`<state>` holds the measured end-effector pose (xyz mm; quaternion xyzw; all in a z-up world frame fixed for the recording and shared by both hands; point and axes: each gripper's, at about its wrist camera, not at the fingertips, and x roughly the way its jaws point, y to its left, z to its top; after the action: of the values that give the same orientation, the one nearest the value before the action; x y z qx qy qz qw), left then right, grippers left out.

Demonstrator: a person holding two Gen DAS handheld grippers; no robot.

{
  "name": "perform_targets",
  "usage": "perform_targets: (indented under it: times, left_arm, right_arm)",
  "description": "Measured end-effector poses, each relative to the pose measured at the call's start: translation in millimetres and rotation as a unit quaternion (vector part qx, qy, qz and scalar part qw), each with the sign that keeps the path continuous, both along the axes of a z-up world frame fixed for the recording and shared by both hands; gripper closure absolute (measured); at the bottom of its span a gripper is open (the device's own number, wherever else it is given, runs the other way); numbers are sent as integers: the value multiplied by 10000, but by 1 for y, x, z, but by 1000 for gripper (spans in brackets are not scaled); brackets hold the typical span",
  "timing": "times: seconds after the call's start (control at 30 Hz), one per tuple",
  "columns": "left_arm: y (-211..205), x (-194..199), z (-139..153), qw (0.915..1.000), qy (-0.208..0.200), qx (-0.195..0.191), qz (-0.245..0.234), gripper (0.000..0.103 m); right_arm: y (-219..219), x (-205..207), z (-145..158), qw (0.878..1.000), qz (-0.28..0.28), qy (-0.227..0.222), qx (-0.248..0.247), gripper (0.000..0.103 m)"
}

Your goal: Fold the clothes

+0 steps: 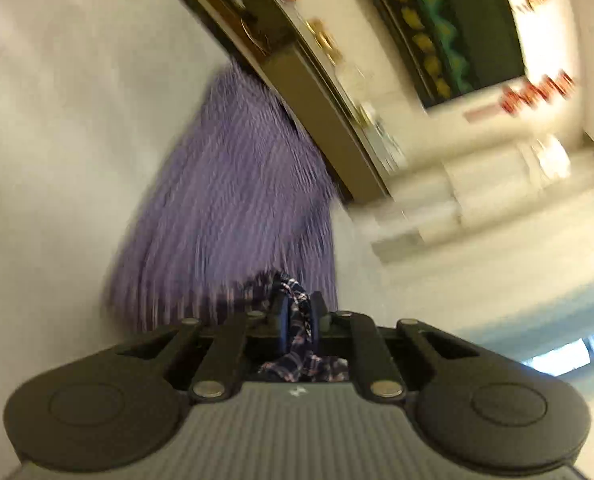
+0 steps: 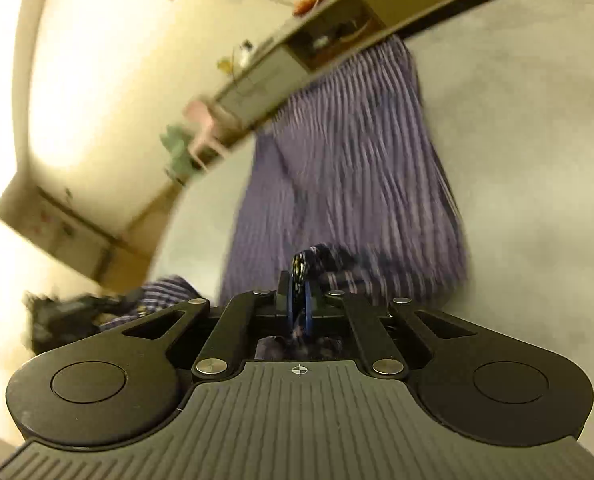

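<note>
step: fold not yet made | left tongs (image 1: 297, 316) and right tongs (image 2: 300, 292) each clamped on purple striped garment (image 1: 233, 200) | garment stretched over grey surface (image 1: 57, 160)

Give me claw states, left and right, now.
Left claw: shut on the purple striped garment, fabric bunched between its fingers.
Right claw: shut on the same purple striped garment, at another edge.
</note>
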<state>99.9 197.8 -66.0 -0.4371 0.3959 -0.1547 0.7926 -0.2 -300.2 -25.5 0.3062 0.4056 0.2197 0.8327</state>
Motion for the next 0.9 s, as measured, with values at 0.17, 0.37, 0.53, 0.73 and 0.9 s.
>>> perform_targets:
  times: [0.17, 0.37, 0.53, 0.73, 0.9]
  left_arm:
    - [-4, 91, -30, 9986, 300, 295, 305, 85]
    - [4, 47, -23, 9928, -396, 1105, 234, 60]
    - [-2, 8, -44, 9853, -270, 1685, -98, 51]
    - [-41, -2, -56, 9718, -484, 2200, -695, 87]
    - [-27, -25, -47, 9752, -267, 2073, -734, 95]
  right_arm:
    - [-19, 109, -44, 9940, -878, 629, 184, 84]
    - [-32, 107, -59, 9964, -636, 495, -280, 70]
    - [-21, 85, -45, 9963, -49, 277, -814, 52]
    - [11, 56, -55, 9886, 384, 293, -1428, 97]
    - [6, 34, -51, 9912, 421, 291, -1225, 103]
